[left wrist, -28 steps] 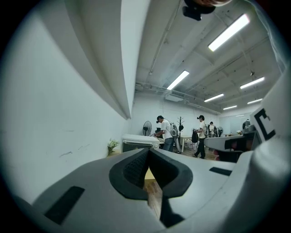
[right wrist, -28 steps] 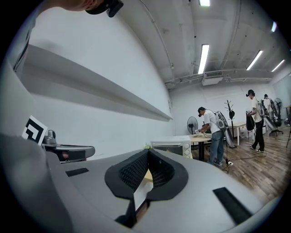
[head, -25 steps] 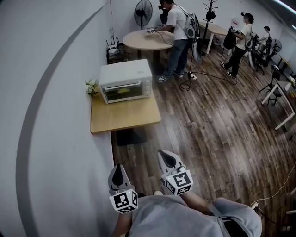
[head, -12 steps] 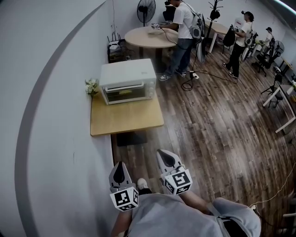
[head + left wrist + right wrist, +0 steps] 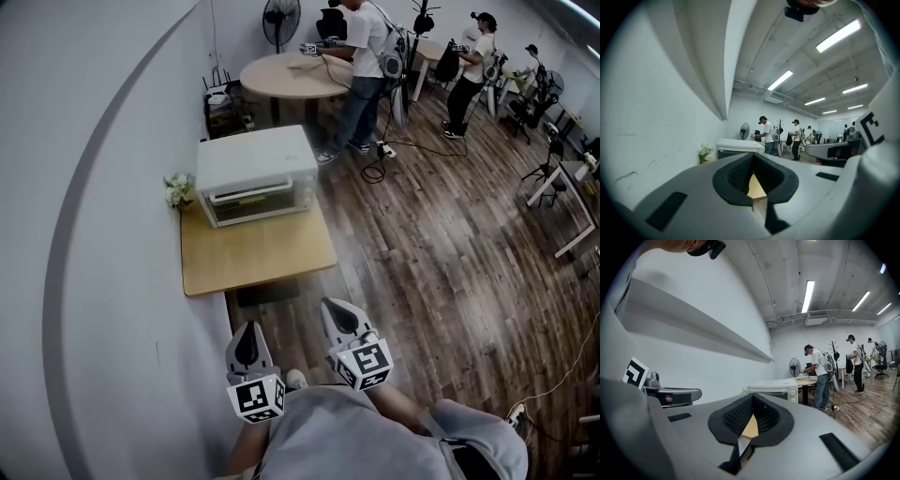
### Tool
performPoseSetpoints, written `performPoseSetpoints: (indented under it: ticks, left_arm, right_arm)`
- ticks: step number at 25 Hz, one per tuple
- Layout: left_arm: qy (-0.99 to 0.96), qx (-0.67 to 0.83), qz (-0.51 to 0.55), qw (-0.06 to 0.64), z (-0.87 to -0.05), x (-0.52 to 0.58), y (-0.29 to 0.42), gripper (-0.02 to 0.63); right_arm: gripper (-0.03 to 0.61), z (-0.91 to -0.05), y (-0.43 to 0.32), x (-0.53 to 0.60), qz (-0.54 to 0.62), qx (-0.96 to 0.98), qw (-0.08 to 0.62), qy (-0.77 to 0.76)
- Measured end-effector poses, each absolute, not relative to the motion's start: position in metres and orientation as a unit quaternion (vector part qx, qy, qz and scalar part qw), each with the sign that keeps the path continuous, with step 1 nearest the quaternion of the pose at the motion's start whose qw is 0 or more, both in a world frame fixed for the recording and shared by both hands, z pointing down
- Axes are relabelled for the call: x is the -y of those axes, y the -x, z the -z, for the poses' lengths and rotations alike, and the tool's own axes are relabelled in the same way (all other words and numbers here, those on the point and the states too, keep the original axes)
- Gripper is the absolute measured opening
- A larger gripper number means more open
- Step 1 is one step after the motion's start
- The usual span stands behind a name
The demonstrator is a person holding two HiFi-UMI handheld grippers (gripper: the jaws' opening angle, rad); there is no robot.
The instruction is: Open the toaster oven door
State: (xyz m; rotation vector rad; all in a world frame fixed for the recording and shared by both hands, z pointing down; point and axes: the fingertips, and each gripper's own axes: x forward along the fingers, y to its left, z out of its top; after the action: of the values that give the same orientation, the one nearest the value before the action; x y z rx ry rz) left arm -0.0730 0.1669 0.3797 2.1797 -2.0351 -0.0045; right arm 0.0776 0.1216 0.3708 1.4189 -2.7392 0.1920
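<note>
Work has not begun: the toaster oven point(image 5: 253, 169) sits on the table point(image 5: 258, 255) by the wall, door point(image 5: 251, 200) seemingly closed, well apart from the left gripper point(image 5: 246, 333) and right gripper point(image 5: 334, 311), both with jaws pressed together, empty.

Room stock, counted from the near end | toaster oven point(image 5: 253, 173): 1 | wooden table point(image 5: 258, 255): 1 | flower bunch point(image 5: 176, 190), at that table's back-left corner: 1 | round table point(image 5: 281, 77): 1 | standing fan point(image 5: 281, 14): 1 | coat stand point(image 5: 424, 17): 1 | handheld grippers: 2, namely left gripper point(image 5: 246, 330) and right gripper point(image 5: 334, 309) | people point(image 5: 364, 56) standing farther back: at least 3
</note>
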Motion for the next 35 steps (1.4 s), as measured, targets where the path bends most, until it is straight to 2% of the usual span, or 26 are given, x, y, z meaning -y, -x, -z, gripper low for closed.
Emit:
performPoseSetpoints:
  ticks: [19,29,35]
  left_arm:
    - [-0.735,0.672,-0.013,0.086,-0.391,-0.075,0.114,0.003]
    - [-0.759,0.635,-0.104,0.095,-0.416,0.035,0.114,0.005]
    - [-0.763,0.629,-0.117,0.091,-0.415,0.090,0.114,0.005]
  right_arm:
    - [-0.002,-0.386,-0.022,-0.031,-0.054,0.892,0.050,-0.446]
    - [0.000,-0.394,0.014,0.072,-0.002,0.904,0.126,-0.408]
    - [0.000,-0.405,0.016,0.127,0.007,0.901,0.165,-0.400]
